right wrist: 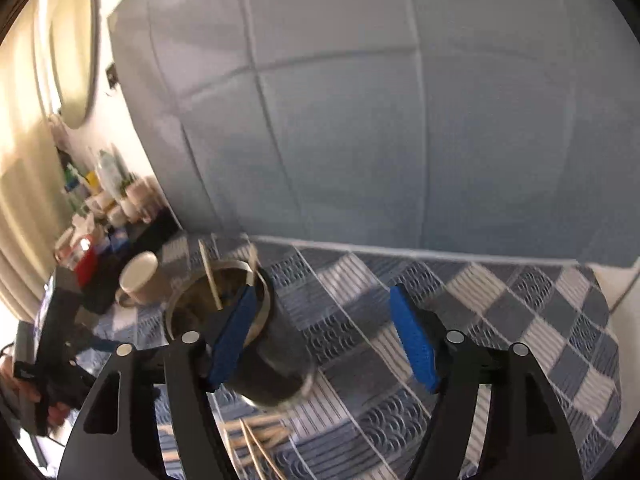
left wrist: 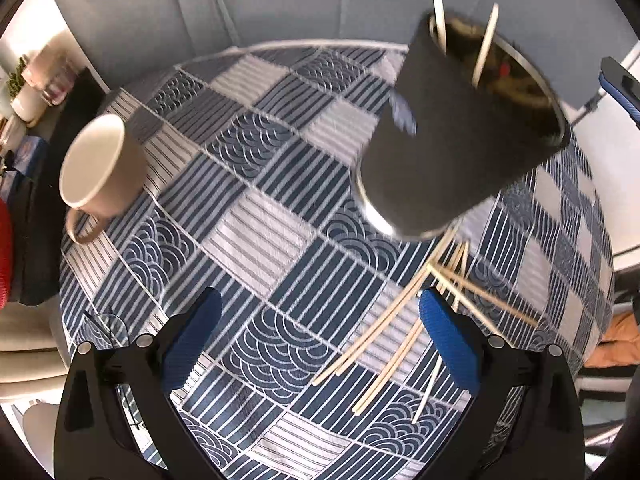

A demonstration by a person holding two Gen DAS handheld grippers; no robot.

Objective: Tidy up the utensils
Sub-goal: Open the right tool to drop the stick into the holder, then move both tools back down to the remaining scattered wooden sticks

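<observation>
A black tumbler [left wrist: 460, 132] with a steel rim stands on the patterned tablecloth [left wrist: 256, 240], and two pale chopsticks [left wrist: 486, 46] lean inside it. Several loose chopsticks [left wrist: 400, 328] lie crossed on the cloth just in front of it. My left gripper [left wrist: 320, 300] hangs open above the cloth, its right pad [left wrist: 448, 336] over the loose chopsticks. In the right wrist view my right gripper [right wrist: 323, 292] is open with nothing gripped. Its left pad [right wrist: 236, 336] overlaps the tumbler [right wrist: 272, 360], where the two chopsticks [right wrist: 210, 276] stick up. Loose chopsticks [right wrist: 256, 440] show below.
A beige mug [left wrist: 100, 160] stands at the table's left side, also visible as the mug [right wrist: 140, 280] beyond the tumbler. A cluttered shelf [right wrist: 92, 216] of bottles lies further left. A blue-grey panelled wall [right wrist: 360, 120] backs the table. A hand [right wrist: 24, 392] holds the other gripper at far left.
</observation>
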